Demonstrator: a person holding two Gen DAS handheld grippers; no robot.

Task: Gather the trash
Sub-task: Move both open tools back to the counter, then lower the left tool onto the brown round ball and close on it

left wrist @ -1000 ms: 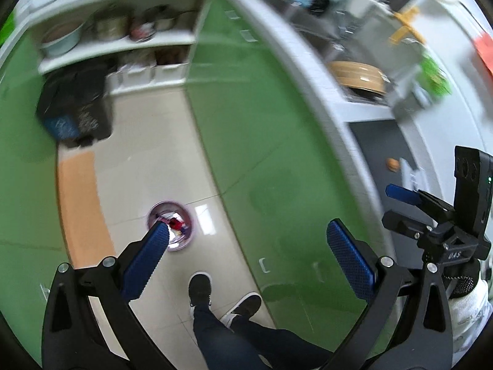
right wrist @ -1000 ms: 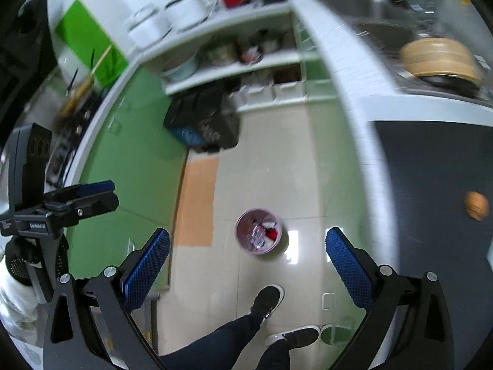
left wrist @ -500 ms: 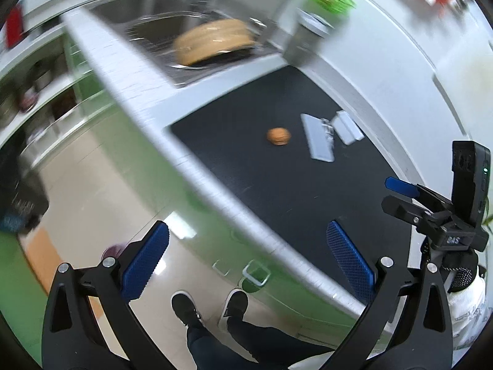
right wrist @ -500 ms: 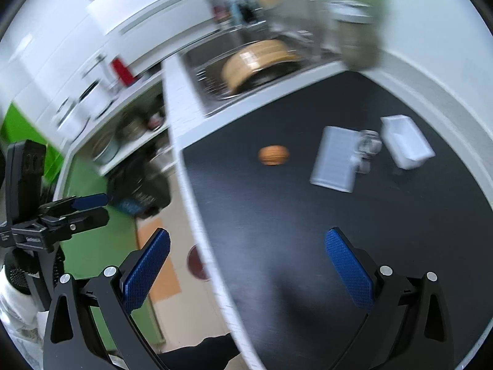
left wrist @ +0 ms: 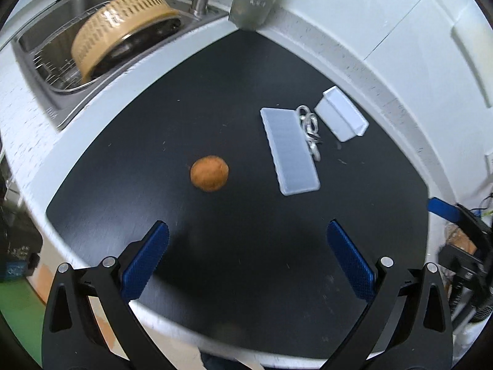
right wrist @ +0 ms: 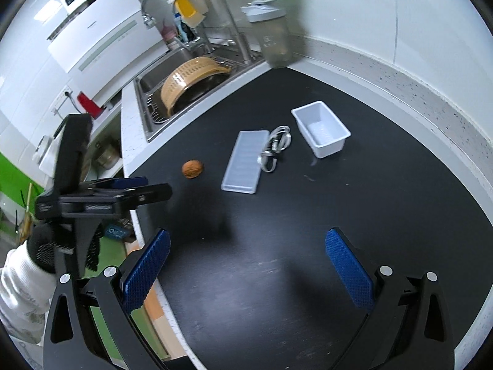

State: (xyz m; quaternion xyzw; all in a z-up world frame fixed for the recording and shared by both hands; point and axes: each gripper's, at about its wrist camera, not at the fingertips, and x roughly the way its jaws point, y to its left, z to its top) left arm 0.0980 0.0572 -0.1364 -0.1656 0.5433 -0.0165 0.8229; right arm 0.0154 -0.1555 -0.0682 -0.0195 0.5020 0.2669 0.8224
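Walnut (left wrist: 209,173) lay alone on black counter (left wrist: 246,262), left of flat lid (left wrist: 289,151). Judged light, hard, prone to roll; grip across its middle. Left gripper (left wrist: 248,259) and right gripper (right wrist: 248,265) both spread wide, empty.

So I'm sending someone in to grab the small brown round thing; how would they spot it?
Find the black countertop mat beside the sink. On it, the brown walnut-like ball lies alone, between the sink and a flat white lid. It is the only round, brown item; its neighbours are white plastic or a silvery cable.
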